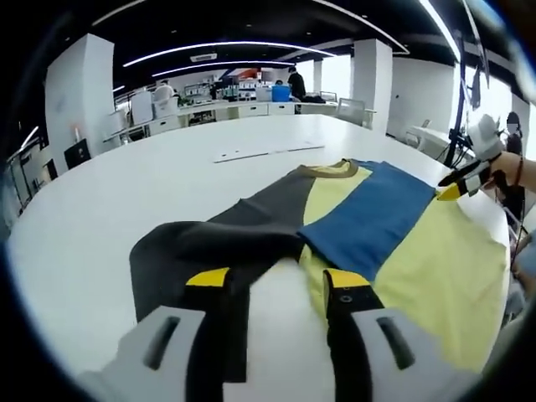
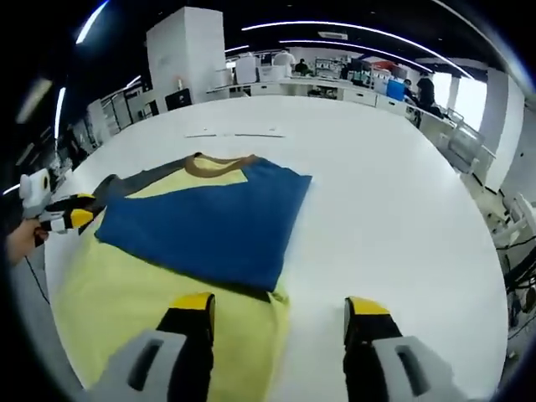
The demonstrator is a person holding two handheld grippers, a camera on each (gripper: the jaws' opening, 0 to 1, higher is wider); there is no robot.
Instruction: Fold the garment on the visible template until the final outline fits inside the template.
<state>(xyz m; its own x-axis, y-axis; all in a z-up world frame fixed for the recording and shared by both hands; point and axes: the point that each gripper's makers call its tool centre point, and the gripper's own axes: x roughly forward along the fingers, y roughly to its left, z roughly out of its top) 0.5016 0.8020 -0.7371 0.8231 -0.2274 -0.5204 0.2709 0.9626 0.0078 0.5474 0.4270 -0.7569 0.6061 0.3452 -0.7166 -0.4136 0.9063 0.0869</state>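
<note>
You had a broad white table (image 1: 100, 193), rounded at its edge, carrying everything. A garment (image 1: 368, 226) in grey, yellow and blue lay flat on its near part, collar toward the far side. Beyond the collar, thin pale strips (image 1: 260, 153) lay on the tabletop.

Left gripper view: shirt (image 1: 335, 226) hem runs off frame to the right of the fingers (image 1: 347, 289); its near grey edge is hidden behind them. Whether the other gripper (image 1: 465, 180), far right, pinches cloth is too small to tell.

Right gripper view: shirt's yellow part (image 2: 126, 293) is cut off left of and below the fingers (image 2: 193, 314). Template outline not discernible.
</note>
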